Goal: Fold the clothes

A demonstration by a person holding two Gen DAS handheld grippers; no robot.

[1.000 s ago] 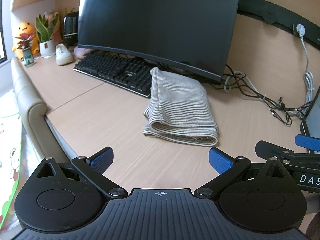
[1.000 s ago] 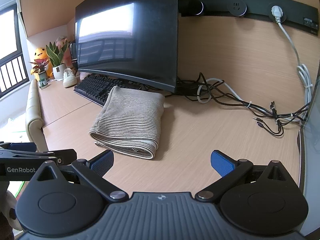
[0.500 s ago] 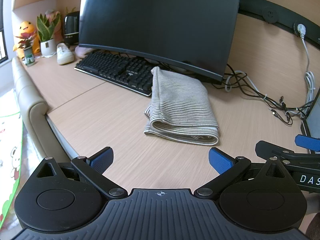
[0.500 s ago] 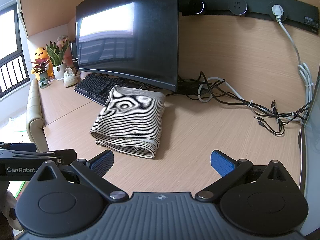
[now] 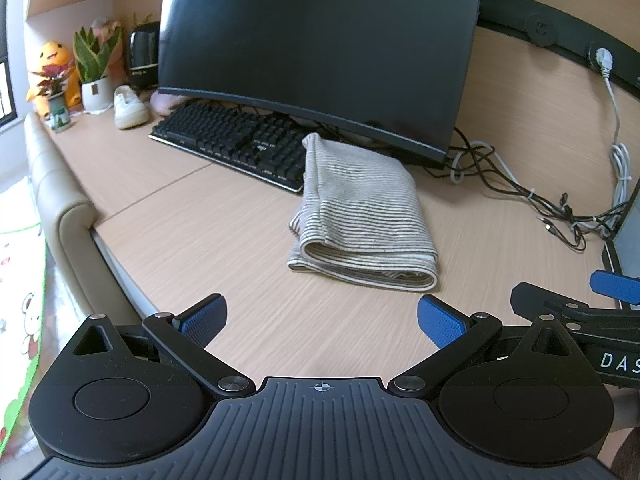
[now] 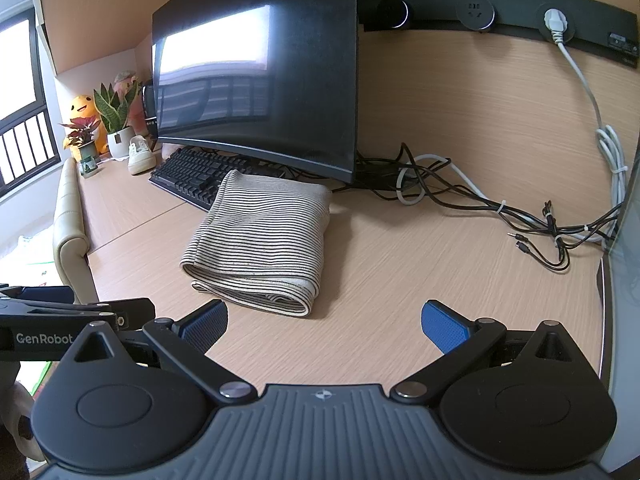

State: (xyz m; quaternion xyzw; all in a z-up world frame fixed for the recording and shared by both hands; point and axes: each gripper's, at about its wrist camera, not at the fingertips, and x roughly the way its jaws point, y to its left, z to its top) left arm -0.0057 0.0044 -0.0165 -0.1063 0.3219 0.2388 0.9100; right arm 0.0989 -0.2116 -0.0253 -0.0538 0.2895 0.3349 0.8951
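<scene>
A striped beige garment (image 5: 362, 210) lies folded into a thick rectangle on the wooden desk (image 5: 200, 232), its far end touching the keyboard. It also shows in the right wrist view (image 6: 262, 236). My left gripper (image 5: 322, 320) is open and empty, held above the desk's near edge, short of the garment. My right gripper (image 6: 324, 322) is open and empty, also near the front edge, just short of the garment's folded end. The right gripper's arm shows at the right of the left wrist view (image 5: 576, 312).
A curved monitor (image 5: 320, 48) and black keyboard (image 5: 236, 140) stand behind the garment. Tangled cables (image 6: 500, 208) lie at the back right. Potted plants (image 5: 94, 64), a plush toy (image 5: 54, 68) and a white shoe (image 5: 128, 108) sit far left. A padded chair back (image 5: 60, 208) is left.
Both grippers have drifted slightly; the view is almost the same. The garment has not moved and both grippers stay open.
</scene>
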